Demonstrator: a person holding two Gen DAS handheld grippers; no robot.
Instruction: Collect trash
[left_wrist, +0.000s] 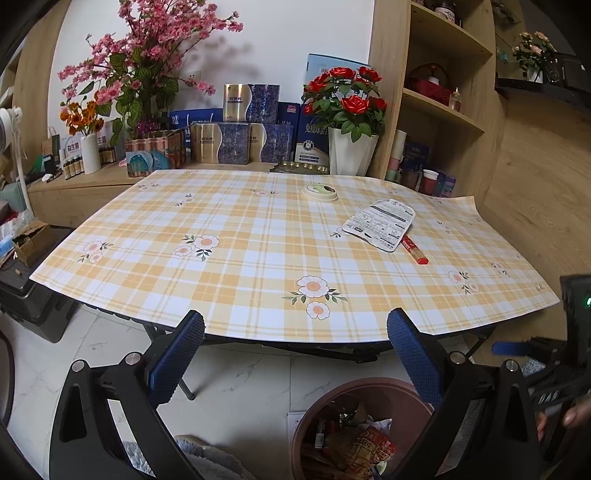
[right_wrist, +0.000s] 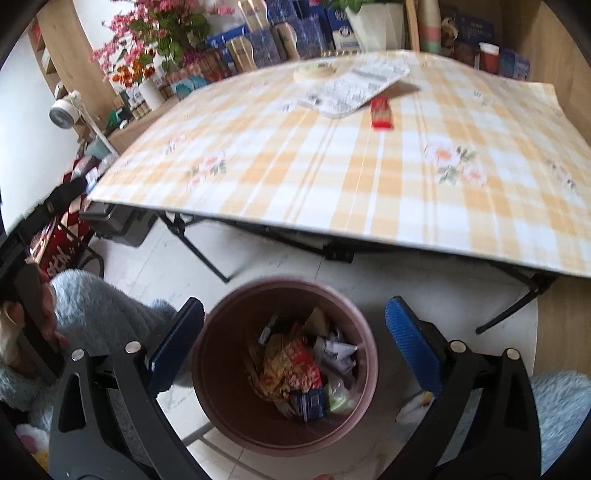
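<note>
The brown trash bin (right_wrist: 218, 402) stands on the floor in front of the table, holding several crumpled wrappers (right_wrist: 291, 369). My right gripper (right_wrist: 295, 347) hangs open over it, nothing between its blue pads. My left gripper (left_wrist: 295, 354) is open and empty too, level with the table's near edge, with the bin (left_wrist: 332, 398) below it. On the checked tablecloth (left_wrist: 240, 266) lie a white printed packet (left_wrist: 380, 223), a red wrapper (left_wrist: 413, 249) beside it and a round lid (left_wrist: 319, 192). The right wrist view, blurred, shows the packet (right_wrist: 354, 92), the red wrapper (right_wrist: 382, 112) and the lid (right_wrist: 316, 70).
Boxes (left_wrist: 236, 144), flower vases (left_wrist: 351, 151) and a wooden shelf unit (left_wrist: 443, 110) stand behind the table. Black folding legs (right_wrist: 199, 251) run under it. A black case (left_wrist: 33, 306) sits on the floor at left. A person's pale blue fluffy sleeve (right_wrist: 99, 306) is at lower left.
</note>
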